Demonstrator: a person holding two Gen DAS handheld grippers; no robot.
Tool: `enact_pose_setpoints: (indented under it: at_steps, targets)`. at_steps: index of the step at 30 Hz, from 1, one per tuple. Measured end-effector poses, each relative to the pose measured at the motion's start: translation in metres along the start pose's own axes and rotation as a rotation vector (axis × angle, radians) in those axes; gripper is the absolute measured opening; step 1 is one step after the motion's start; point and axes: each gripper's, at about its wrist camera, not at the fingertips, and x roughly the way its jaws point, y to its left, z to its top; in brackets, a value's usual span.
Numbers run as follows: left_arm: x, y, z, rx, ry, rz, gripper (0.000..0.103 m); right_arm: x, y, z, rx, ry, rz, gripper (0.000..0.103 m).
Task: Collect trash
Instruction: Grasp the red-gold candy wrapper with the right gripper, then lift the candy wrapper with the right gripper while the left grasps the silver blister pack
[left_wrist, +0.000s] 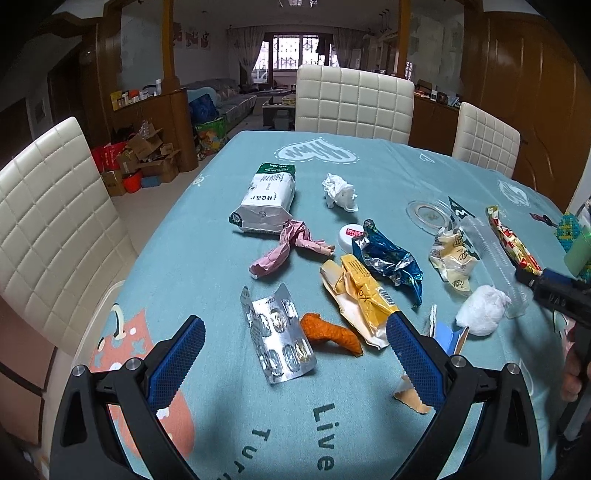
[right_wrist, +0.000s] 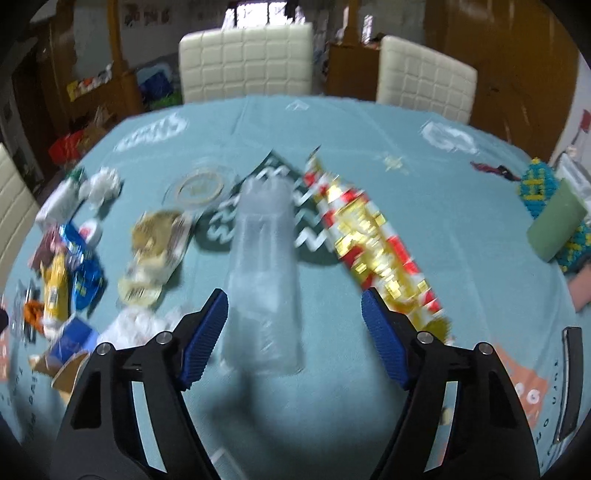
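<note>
Two hand-held grippers with ribbed blue pads, both spread wide, empty. Left hand-held gripper (left_wrist: 295, 354) over crinkled foil blister pack (left_wrist: 279, 341) on teal cloth-covered bench (left_wrist: 207, 258). Right hand-held gripper (right_wrist: 295, 325) straddling clear ridged plastic tray (right_wrist: 264, 273), untouched.

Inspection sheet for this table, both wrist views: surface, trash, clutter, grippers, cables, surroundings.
Surface: teal printed tablecloth, no bin seen.
Job's things: milk carton, white tissue, pink wrapper, blister pack, clear plastic tray, red-gold wrapper, all loose on the cloth.
Clutter: green block at the right edge.
Grippers: left gripper open over the blister pack; right gripper open astride the tray.
Cables: nothing seen.
Surroundings: white chairs, cardboard boxes on the floor.
</note>
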Motion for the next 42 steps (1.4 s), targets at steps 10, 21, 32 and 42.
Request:
enact_pose_setpoints:
  at_steps: [10, 21, 32, 42]
  targets:
    - [0.018, -0.007, 0.005, 0.008, 0.029, 0.005, 0.096, 0.045, -0.044, 0.010, 0.081, 0.125, -0.090, 0.066]
    - [0.000, 0.013, -0.001, -0.008, 0.006, 0.075, 0.096, 0.002, -0.028, -0.004, 0.102, 0.015, -0.001, 0.025]
    - [0.009, 0.021, -0.019, 0.018, 0.078, 0.087, 0.096, -0.038, 0.019, -0.013, -0.015, -0.029, 0.136, 0.025]
    - [0.044, 0.014, -0.018, 0.050, 0.163, 0.098, 0.096, -0.035, 0.052, -0.013, -0.070, -0.011, 0.192, 0.025]
